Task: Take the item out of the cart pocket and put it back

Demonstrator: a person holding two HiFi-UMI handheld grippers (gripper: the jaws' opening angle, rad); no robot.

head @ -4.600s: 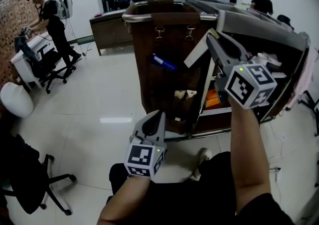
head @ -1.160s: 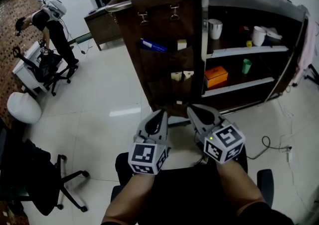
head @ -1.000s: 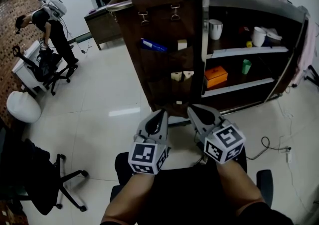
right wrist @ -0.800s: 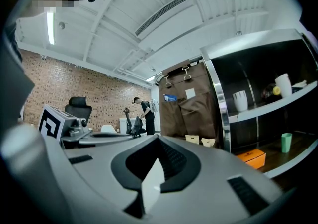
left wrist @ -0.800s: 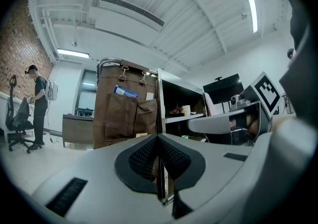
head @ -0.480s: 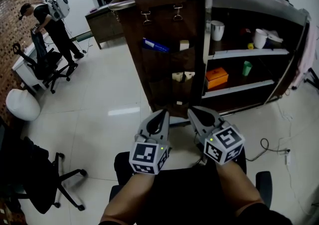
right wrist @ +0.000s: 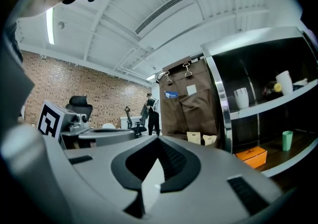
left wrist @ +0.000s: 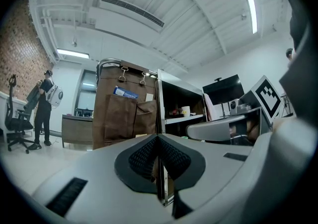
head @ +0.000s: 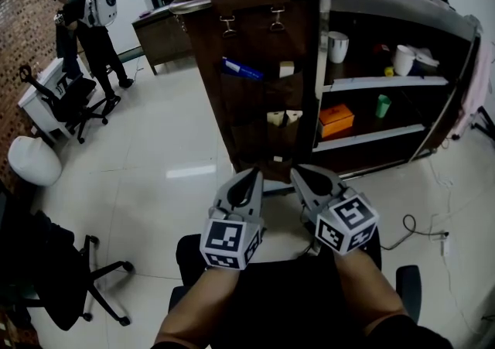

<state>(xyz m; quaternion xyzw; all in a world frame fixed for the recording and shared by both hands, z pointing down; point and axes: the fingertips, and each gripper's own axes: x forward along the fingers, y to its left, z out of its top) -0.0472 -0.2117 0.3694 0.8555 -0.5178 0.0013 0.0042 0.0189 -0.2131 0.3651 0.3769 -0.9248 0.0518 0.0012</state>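
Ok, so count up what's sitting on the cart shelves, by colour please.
White cups: 2
Yellow thing: 1
Green cup: 1
Orange box: 1
Total: 5 that can be made out

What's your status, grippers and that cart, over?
Jaws shut, empty: left gripper, right gripper, both low. In upper cart pocket: white item. Nothing in the way.
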